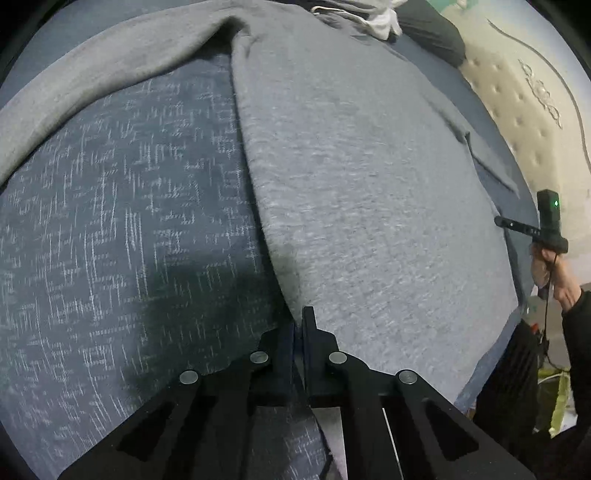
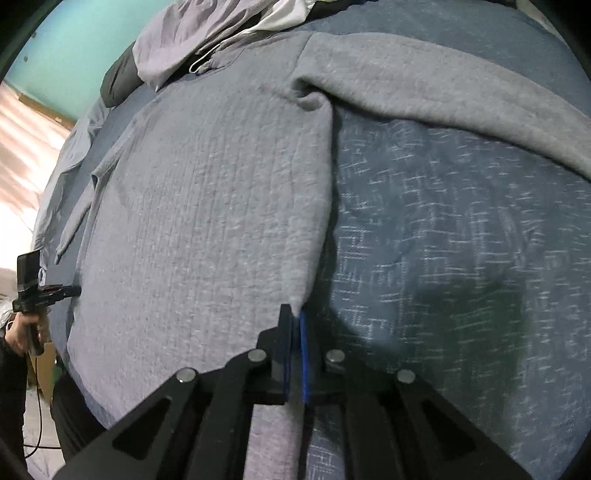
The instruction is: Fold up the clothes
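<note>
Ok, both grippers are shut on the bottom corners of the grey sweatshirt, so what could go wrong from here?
1. Each grip is thin: the left gripper and right gripper pinch only the hem corners of the grey sweatshirt, so fabric could slip out.
2. One sleeve lies spread sideways and may trail or bunch.
3. The piled clothes by the collar could snag.

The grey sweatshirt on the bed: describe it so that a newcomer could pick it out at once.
Start at the dark blue bedspread flecked with white dashes. The grey sweatshirt lies flat on it, one sleeve stretched sideways. Unlike the crumpled clothes pile beyond it, it is spread smooth.
</note>
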Tool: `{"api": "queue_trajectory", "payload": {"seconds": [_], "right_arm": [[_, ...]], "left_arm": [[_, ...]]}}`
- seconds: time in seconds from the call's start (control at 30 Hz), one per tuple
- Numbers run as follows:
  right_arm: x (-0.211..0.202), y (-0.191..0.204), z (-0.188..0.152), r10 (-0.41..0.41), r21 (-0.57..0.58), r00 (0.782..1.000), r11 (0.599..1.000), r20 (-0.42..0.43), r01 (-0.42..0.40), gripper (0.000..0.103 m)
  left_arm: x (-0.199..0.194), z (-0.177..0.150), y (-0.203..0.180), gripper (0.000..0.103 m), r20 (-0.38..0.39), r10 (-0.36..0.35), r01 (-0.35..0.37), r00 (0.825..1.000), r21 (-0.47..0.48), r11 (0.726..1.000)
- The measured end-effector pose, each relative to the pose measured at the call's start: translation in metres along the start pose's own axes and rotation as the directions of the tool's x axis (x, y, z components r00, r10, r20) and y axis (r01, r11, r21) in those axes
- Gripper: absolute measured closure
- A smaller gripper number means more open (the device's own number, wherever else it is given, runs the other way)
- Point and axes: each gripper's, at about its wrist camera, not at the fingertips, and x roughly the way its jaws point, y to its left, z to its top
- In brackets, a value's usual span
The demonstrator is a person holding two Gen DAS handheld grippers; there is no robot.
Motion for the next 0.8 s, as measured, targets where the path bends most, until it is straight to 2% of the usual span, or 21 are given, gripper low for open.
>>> {"api": "queue_trajectory", "payload": {"seconds": [0.1,0.17,0.2,0.23,0.33,0.4,0.43,0.47,0.53,0.67,0.8], "right_arm": [[0.003,0.004,0.001,0.056,0.008,0.998,0.998,-0.024,-0.056,0.099],[0.004,0.005,0.002,0.083,0.03,0.996,0.996,-0.026,-0.082,0.096],[0.004,0.003,0.001,0.102,0.043,0.994,0.994,-0.033,-0.101,0.094],[0.005,0.001,-0.001,0.109,0.049,0.993,0.993,-0.045,-0.107,0.087],[0.01,0.003,-0.009,0.075,0.02,0.994,0.997,-0.077,-0.073,0.085],[0.013,0.003,-0.011,0.034,-0.001,0.997,0.999,-0.073,-0.034,0.085],[0.015,0.002,-0.013,0.012,-0.01,0.998,1.0,-0.069,-0.013,0.086],[0.016,0.002,-0.014,-0.009,-0.019,0.998,1.0,-0.064,0.008,0.093],[0.012,-0.006,-0.014,-0.014,0.012,0.999,1.0,-0.044,0.015,0.095],[-0.004,-0.024,-0.014,-0.009,0.073,1.0,0.997,0.014,0.008,0.095],[-0.029,-0.053,-0.01,-0.057,0.164,0.994,0.986,0.089,0.042,0.094]], "left_arm": [[0.0,-0.004,-0.001,0.096,-0.003,-0.02,0.02,1.0,-0.023,1.0],[0.0,-0.009,-0.004,0.09,-0.015,-0.025,0.025,1.0,-0.016,1.0],[0.001,-0.012,-0.005,0.086,-0.024,-0.027,0.026,0.999,-0.01,1.0],[0.003,-0.014,-0.007,0.086,-0.034,-0.025,0.025,0.999,-0.002,1.0],[0.01,-0.021,-0.014,0.088,-0.07,0.02,-0.018,0.997,0.04,0.999],[0.014,-0.023,-0.018,0.097,-0.082,0.064,-0.059,0.995,0.06,0.996],[0.013,-0.024,-0.018,0.097,-0.08,0.068,-0.063,0.995,0.057,0.996],[0.012,-0.024,-0.018,0.097,-0.074,0.072,-0.068,0.995,0.054,0.996],[0.007,-0.025,-0.018,0.097,-0.066,0.084,-0.081,0.994,0.051,0.995],[-0.007,-0.018,-0.029,0.097,-0.047,0.162,-0.159,0.986,0.057,0.986],[-0.027,-0.016,-0.026,0.092,0.005,0.168,-0.168,0.986,0.01,0.986]]}}
